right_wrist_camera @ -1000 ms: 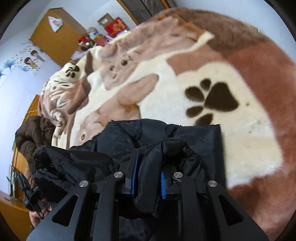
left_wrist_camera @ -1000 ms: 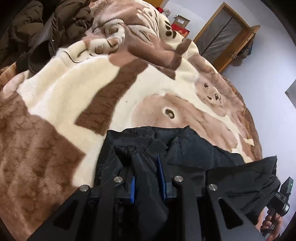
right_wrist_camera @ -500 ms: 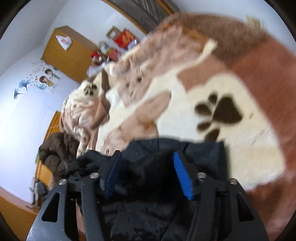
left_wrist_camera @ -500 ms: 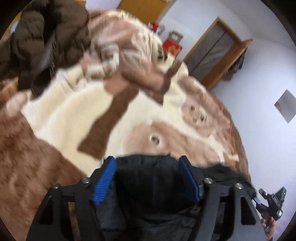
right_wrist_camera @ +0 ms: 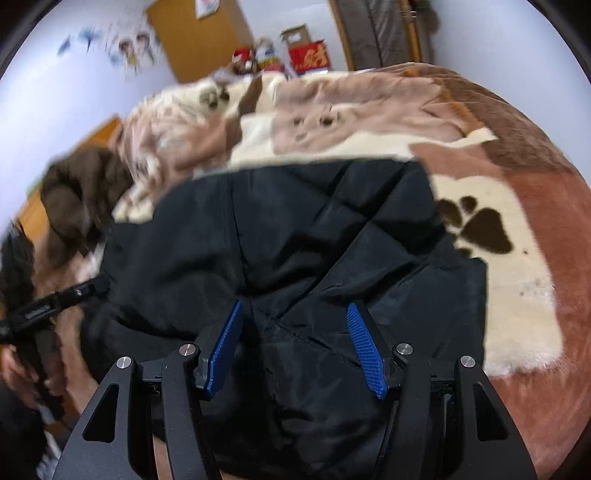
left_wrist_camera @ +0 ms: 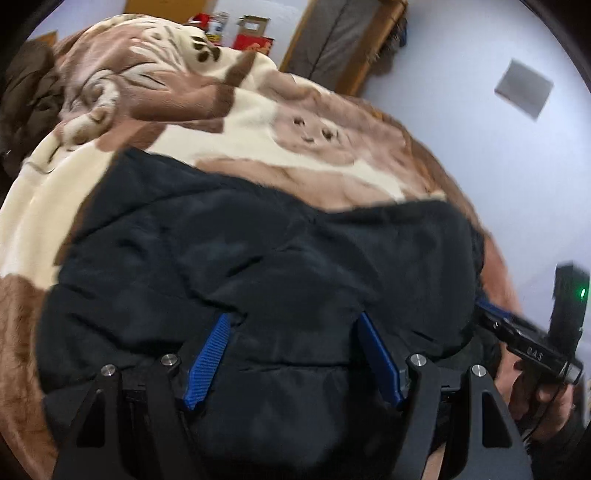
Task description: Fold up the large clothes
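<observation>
**Both grippers spread wide above a black padded jacket on a plush blanket**

In the left wrist view the left gripper (left_wrist_camera: 293, 354) sits at the bottom centre of the frame with its jaws wide apart; the blue pads (left_wrist_camera: 207, 360) stand on either side of a bulge of cloth without pinching it; the black jacket (left_wrist_camera: 258, 258) fills the lower and middle part of the frame, quilted and creased, its far edge running across the middle; beyond it, in the upper half, lies the brown and cream blanket (left_wrist_camera: 258, 122) with a bear face printed on it; at the lower right edge the right gripper (left_wrist_camera: 532, 343) shows from the side, a green light on its body, a hand (left_wrist_camera: 543, 398) around its handle; whether it touches the jacket's right edge cannot be told

In the right wrist view the right gripper (right_wrist_camera: 293, 347) is likewise at bottom centre, jaws apart, blue pads (right_wrist_camera: 365, 350) flanking the jacket (right_wrist_camera: 314, 240) and gripping nothing; the jacket spreads from the bottom to mid frame; a dark paw print (right_wrist_camera: 476, 225) on the blanket (right_wrist_camera: 517, 295) lies just right of it; a brown coat (right_wrist_camera: 74, 199) is heaped at the left; the left gripper (right_wrist_camera: 51, 306) shows at the left edge; red boxes (right_wrist_camera: 310, 55) and a wooden cabinet (right_wrist_camera: 199, 33) stand along the top
</observation>
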`<action>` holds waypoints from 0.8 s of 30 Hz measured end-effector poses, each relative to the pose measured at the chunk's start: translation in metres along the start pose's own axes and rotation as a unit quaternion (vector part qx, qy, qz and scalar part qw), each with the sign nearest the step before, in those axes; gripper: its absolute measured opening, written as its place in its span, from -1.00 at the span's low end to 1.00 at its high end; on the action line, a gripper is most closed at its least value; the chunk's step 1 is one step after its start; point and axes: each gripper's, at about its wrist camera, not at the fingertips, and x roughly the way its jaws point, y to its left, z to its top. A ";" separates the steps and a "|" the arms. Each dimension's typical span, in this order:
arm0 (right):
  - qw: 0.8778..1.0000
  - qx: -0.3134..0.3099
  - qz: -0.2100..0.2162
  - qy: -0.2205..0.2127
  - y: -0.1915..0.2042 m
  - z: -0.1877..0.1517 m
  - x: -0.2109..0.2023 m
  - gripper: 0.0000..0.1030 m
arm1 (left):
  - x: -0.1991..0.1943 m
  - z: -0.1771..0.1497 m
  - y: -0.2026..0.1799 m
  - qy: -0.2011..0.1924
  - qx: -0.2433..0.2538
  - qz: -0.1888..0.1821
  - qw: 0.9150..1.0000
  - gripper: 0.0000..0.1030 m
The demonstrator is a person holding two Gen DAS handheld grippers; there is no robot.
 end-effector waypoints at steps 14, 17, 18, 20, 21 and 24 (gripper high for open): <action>0.999 -0.006 -0.029 -0.020 -0.004 0.023 0.015 0.15 | 0.038 0.034 -0.056 0.008 0.059 -0.028 0.998 0.43; 0.999 -0.005 -0.047 -0.026 -0.014 0.033 0.029 0.15 | 0.073 0.049 -0.054 0.017 0.061 0.015 0.998 0.43; 0.998 -0.008 -0.056 -0.025 -0.018 0.037 0.034 0.15 | 0.081 0.054 -0.053 0.014 0.064 0.031 0.997 0.44; 0.998 -0.010 -0.068 -0.015 -0.026 0.042 0.049 0.12 | 0.095 0.063 -0.047 0.012 0.065 0.061 0.996 0.44; 0.997 -0.004 -0.073 -0.006 -0.031 0.043 0.058 0.12 | 0.102 0.066 -0.044 0.013 0.059 0.061 0.996 0.45; 0.997 0.026 -0.072 0.003 -0.048 0.043 0.075 0.12 | 0.116 0.064 -0.038 0.007 0.059 0.068 0.996 0.45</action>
